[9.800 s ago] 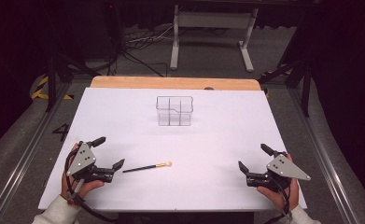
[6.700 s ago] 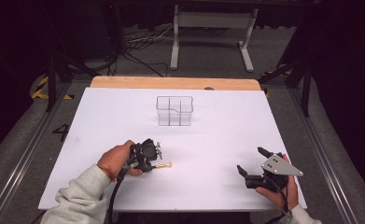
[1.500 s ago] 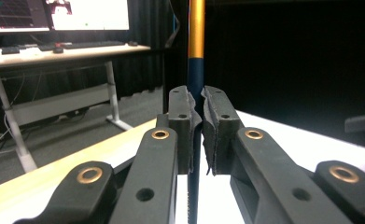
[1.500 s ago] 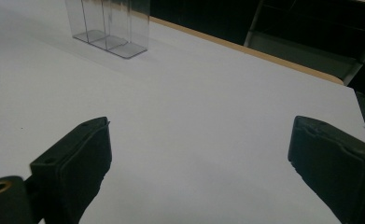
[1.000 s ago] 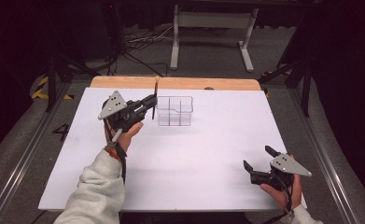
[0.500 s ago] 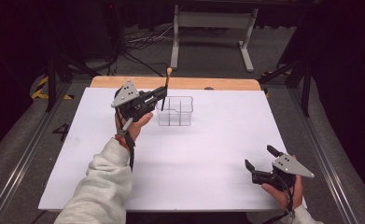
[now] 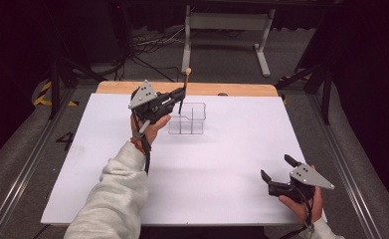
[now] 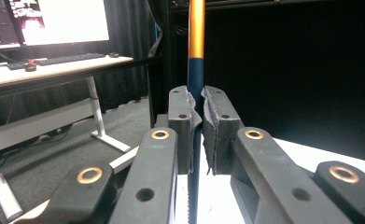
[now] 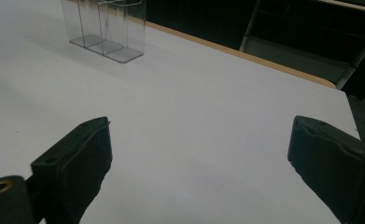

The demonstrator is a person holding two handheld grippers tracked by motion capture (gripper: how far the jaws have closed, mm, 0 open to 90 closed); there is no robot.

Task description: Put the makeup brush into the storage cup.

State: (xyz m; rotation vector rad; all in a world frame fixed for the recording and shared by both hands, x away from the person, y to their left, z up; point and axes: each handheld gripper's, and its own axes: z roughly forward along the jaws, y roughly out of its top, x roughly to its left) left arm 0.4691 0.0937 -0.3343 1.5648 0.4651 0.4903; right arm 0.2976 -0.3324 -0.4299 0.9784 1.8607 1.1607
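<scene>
the left gripper (image 7: 181,97) clamps the brush (image 7: 183,92) upright, probably just above the clear organizer's (image 7: 187,119) left compartments near the worktop's far edge; right gripper (image 7: 277,174) gapes empty.

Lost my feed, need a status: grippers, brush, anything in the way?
Left gripper shut on thin dark-handled brush, upright above clear plastic divided organizer. Right gripper open, low over white table. Nothing blocking.
</scene>
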